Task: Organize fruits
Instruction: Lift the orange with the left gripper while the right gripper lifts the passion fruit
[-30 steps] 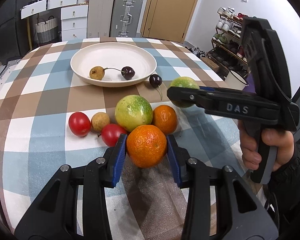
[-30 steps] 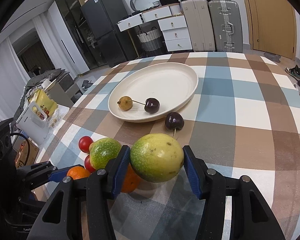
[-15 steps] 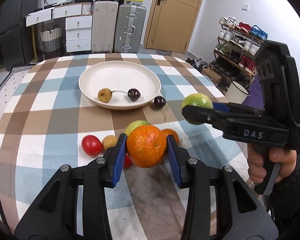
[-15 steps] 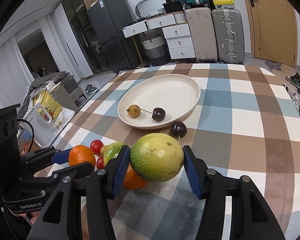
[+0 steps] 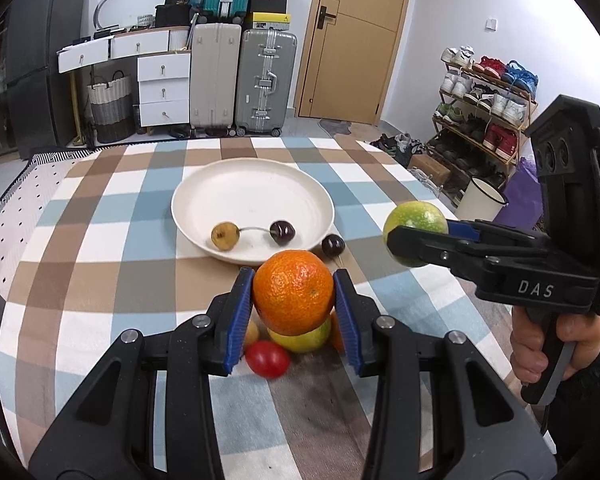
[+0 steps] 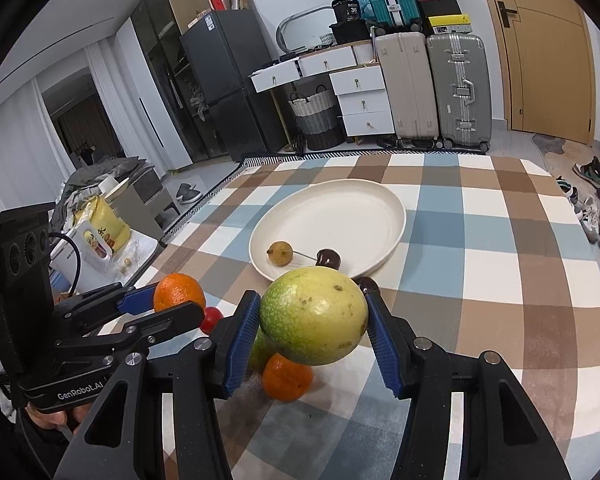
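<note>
Two grips: left gripper (image 5: 293,296) is clamped on an orange (image 5: 293,292); right gripper (image 6: 313,320) is clamped on a green-yellow fruit (image 6: 314,316), both lifted off the cloth on the near side of the plate (image 5: 260,176).
Plate contents: a brown fruit (image 5: 225,235) and a cherry (image 5: 282,232) lie at its near rim, joined by a thin stem.
Just outside plate: a second cherry (image 5: 333,245) sits on the cloth (image 5: 100,264), touching or nearly touching the near rim.
Left view only: a red tomato (image 5: 267,359) and another green-yellow fruit (image 5: 300,340) lie under the held orange; a shoe rack (image 5: 480,112) stands right of the plate.
Right view only: a small orange (image 6: 287,376) on the cloth below the held fruit; a fridge (image 6: 220,88) far left of the plate.
Open room: bare cloth lies right of the plate and beyond it up to the table's far edge; most of the plate's floor is bare.
</note>
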`<state>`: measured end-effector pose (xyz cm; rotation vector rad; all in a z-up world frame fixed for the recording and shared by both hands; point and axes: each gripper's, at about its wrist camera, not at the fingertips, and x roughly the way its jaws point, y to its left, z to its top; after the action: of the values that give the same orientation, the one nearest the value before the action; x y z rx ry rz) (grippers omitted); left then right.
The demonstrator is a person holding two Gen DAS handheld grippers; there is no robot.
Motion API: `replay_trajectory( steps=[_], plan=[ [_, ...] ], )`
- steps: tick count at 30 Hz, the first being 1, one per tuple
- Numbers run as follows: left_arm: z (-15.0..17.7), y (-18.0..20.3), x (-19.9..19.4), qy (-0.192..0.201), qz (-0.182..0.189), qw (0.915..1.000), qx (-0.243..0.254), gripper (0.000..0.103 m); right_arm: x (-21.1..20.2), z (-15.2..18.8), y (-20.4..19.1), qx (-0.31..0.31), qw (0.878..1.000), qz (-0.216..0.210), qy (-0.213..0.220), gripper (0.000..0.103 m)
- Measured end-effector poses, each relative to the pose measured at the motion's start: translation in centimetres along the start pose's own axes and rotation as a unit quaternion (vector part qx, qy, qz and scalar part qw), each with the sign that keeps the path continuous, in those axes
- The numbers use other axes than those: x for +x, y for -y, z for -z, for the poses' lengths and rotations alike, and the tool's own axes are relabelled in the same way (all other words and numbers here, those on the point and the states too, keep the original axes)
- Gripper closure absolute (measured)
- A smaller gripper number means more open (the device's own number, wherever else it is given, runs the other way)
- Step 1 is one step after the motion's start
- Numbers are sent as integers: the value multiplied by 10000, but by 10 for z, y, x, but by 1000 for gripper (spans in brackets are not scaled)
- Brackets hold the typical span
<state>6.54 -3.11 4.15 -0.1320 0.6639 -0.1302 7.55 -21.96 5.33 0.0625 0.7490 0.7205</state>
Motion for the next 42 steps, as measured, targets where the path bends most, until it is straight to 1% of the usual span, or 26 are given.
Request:
replay_trajectory(
  steps=[11,20,21,22,23,24,26,29,31,33,34,35,36,37,38,40,41,42],
  plan=[
    [-27,-22,4,148,-203,9997,26,66,1,-25,-6,-53,9998,72,149,49],
    [-48,-33,19,231,-236,9994,53,66,14,-41,-3,-21,9998,117,170,49],
    [-50,-34,21,234,-214,9995,53,66,16,-43,-3,-18,9998,118,157,50],
    [-51,-34,25,224,-231,9995,66,66,19,-44,-3,-19,9998,105,150,57],
    [-53,-34,29,217,-269,9994,90,66,21,-45,-2,-17,9998,92,146,60],
    [-54,-35,32,206,-280,9994,94,66,24,-46,-1,1,9999,95,116,60],
    [-54,-37,41,127,-242,9996,57,66,32,-48,1,-37,9998,213,56,66],
    [-52,-40,50,54,-274,9996,37,66,42,-44,8,-69,9994,318,-88,66],
    [-49,-43,55,-28,-272,9996,-20,66,45,-39,15,-23,9990,367,-257,66],
    [-46,-45,57,-71,-283,9996,-33,66,42,-22,22,38,9978,460,-472,65],
    [-44,-45,57,-70,-304,9995,-24,66,38,-12,24,32,9974,469,-548,63],
    [-42,-46,56,-72,-304,9995,-16,66,31,-1,25,42,9970,497,-584,57],
    [-40,-45,55,-78,-303,9995,-7,66,17,14,26,112,9967,536,-595,54],
    [-39,-46,53,-80,-298,9995,-7,66,6,26,26,131,9968,540,-578,47],
    [-37,-45,51,-82,-290,9995,-9,66,-9,40,25,118,9964,615,-567,38],
    [-33,-44,47,-70,-270,9996,-10,66,-36,68,23,103,9942,910,-561,28],
    [-31,-43,45,-57,-251,9997,-16,66,-54,87,21,96,9917,1169,-518,23],
    [-30,-43,43,-51,-233,9997,-22,66,-65,102,22,110,9894,1362,-492,22]
  ],
)
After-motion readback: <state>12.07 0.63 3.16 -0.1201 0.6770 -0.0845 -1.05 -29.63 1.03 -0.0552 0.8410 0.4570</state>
